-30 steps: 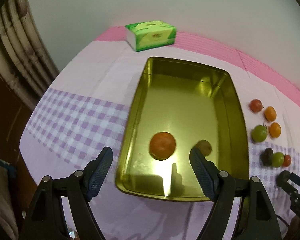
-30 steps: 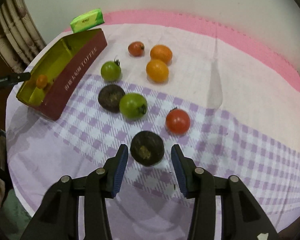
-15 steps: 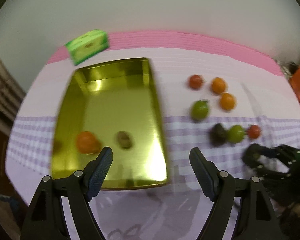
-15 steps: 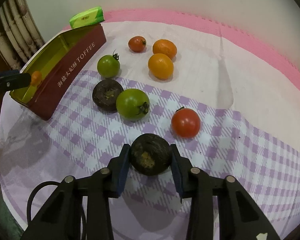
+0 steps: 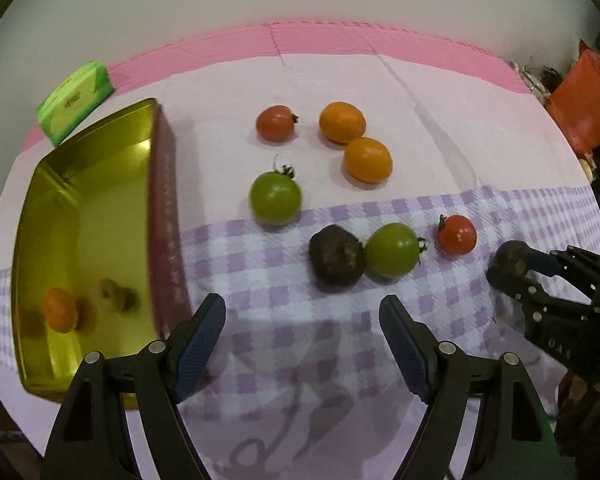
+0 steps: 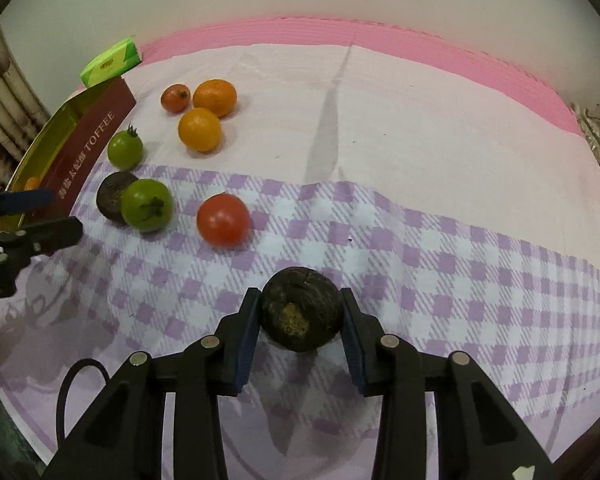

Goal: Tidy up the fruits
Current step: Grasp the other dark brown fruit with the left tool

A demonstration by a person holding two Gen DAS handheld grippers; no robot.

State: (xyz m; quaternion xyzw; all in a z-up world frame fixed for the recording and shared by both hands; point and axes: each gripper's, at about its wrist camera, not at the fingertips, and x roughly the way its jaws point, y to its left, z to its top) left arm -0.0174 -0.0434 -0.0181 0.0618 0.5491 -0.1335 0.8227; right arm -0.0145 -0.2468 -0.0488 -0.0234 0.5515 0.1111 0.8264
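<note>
Fruit (image 6: 300, 309), dark, gripped in right claw (image 6: 300, 322); left claw (image 5: 302, 346) open; tin (image 6: 85, 152) reads "TOFFEE".

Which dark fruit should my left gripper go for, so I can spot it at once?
Start at the gold tin on the checked cloth. Beside it lies a dark fruit touching a green tomato. The other dark fruit is clamped in the right gripper.
</note>
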